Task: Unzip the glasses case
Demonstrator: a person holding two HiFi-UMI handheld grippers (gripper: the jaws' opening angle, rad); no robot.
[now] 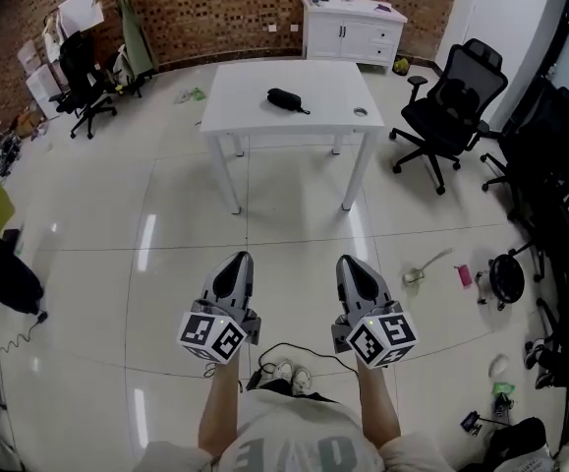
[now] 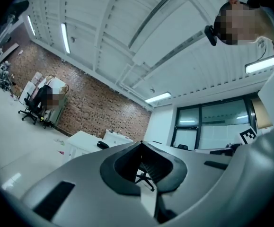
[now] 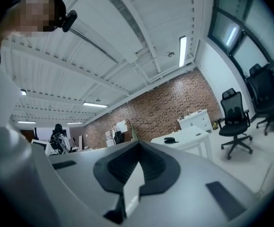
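Head view: the case [image 1: 286,98] lies on the table [image 1: 245,82]; I hold the left gripper [image 1: 237,262] and right gripper [image 1: 353,264] well short of the table. Left gripper view: jaws clenched, empty (case atop the table, far off). Right gripper view: clenched, empty too.

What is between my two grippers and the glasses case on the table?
In the head view, only bare tiled floor and the white table's near edge lie between the left gripper, the right gripper and the glasses case.
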